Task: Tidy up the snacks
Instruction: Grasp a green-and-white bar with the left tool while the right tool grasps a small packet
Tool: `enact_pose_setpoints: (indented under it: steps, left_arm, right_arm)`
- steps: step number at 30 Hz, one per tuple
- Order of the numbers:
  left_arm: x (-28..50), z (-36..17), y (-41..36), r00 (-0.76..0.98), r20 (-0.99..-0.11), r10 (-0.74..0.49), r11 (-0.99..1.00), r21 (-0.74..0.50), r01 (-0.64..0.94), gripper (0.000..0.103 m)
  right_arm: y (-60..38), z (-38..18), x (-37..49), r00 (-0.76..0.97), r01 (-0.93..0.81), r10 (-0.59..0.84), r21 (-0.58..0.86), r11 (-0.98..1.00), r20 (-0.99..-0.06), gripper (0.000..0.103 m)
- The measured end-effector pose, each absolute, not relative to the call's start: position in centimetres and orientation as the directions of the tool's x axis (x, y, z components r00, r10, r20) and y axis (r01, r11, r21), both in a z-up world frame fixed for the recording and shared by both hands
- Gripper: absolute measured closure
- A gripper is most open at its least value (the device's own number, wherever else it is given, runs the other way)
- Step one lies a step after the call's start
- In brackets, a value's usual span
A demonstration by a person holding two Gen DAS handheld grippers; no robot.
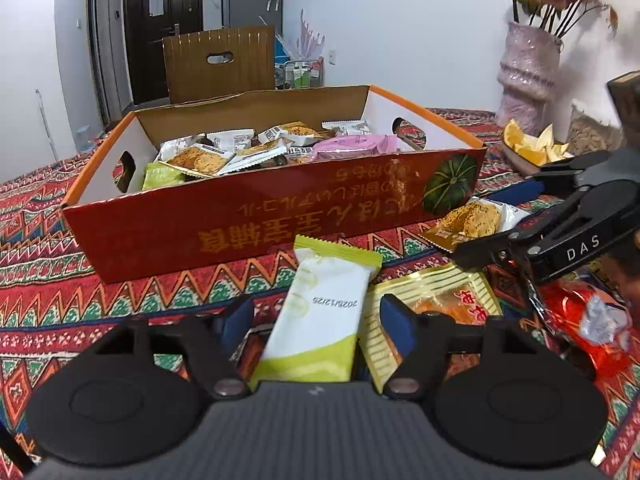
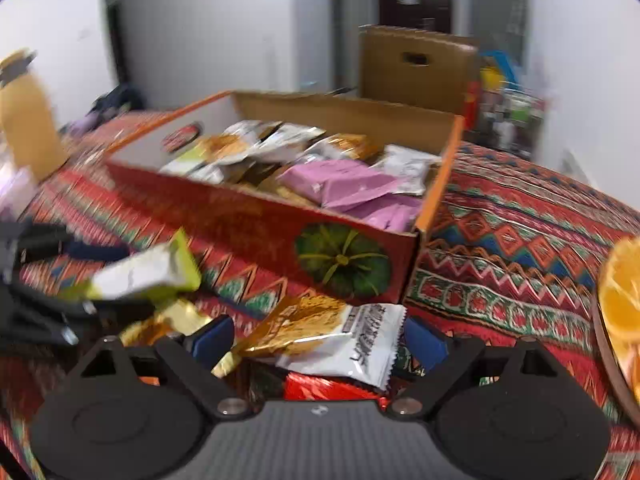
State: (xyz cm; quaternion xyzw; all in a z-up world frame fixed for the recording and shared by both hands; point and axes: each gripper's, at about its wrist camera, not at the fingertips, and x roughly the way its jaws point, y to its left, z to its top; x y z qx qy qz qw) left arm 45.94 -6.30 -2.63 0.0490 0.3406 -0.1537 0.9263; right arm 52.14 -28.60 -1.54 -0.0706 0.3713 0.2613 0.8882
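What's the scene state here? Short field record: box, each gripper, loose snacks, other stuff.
box: open red cardboard box on the patterned tablecloth, already holding wrapped snacks
left gripper: jaws astride the green-and-white snack packet, pads not pressing
right gripper: open, astride the gold-and-white snack packet
loose snacks: yellow striped packet, red foil packet
other: pink vase, orange slices

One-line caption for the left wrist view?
Left gripper straddles a white-and-green snack packet lying before the red snack box on a patterned tablecloth.
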Motion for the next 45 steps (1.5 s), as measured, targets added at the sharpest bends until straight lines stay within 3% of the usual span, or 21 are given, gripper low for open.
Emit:
enact_pose_setpoints:
  steps: [7,10,15,17,19,25,35,45]
  left_arm:
    - [46.4,-2.9,-5.2,0.711,-0.664,-0.23,0.958,-0.028,0.284,0.06]
    - [46.3,-2.7,-4.9,0.708,-0.672,-0.218,0.963,-0.028,0.27,0.067]
    - [44.7,-1.9,-4.1,0.706,-0.68,-0.196,0.973,-0.046,0.225,0.069]
    - [43.4,-1.1,-3.7,0.727,-0.664,-0.174,0.98,-0.041,0.197,0.069]
    - [41.7,-0.3,-2.9,0.742,-0.648,-0.168,0.983,-0.058,0.173,0.069]
    - [35.1,2.1,-0.8,0.77,-0.614,-0.171,0.985,-0.11,0.131,0.069]
    - [25.6,5.0,-0.3,0.821,-0.544,-0.172,0.985,-0.081,0.152,0.069]
    - [22.6,5.3,-0.2,0.832,-0.519,-0.195,0.981,-0.101,0.167,0.069]
  right_arm:
    - [-29.6,-2.4,54.7,0.57,-0.499,0.399,0.083,0.862,-0.718,0.015]
    - [-29.4,-2.3,54.0,0.599,-0.469,0.366,0.059,0.881,-0.712,0.031]
    - [-29.9,-1.8,52.3,0.628,-0.404,0.308,0.039,0.914,-0.714,0.059]
    - [-29.6,-1.4,51.0,0.646,-0.39,0.276,0.003,0.921,-0.711,0.062]
    - [-29.4,-0.4,49.3,0.694,-0.367,0.246,-0.038,0.93,-0.676,0.085]
    - [-30.2,4.0,43.9,0.794,-0.298,0.235,-0.021,0.954,-0.561,0.096]
    - [-29.9,9.4,30.8,0.874,-0.303,0.292,0.034,0.952,-0.389,0.097]
    - [-27.3,7.5,23.0,0.822,-0.382,0.375,0.073,0.921,-0.428,0.097]
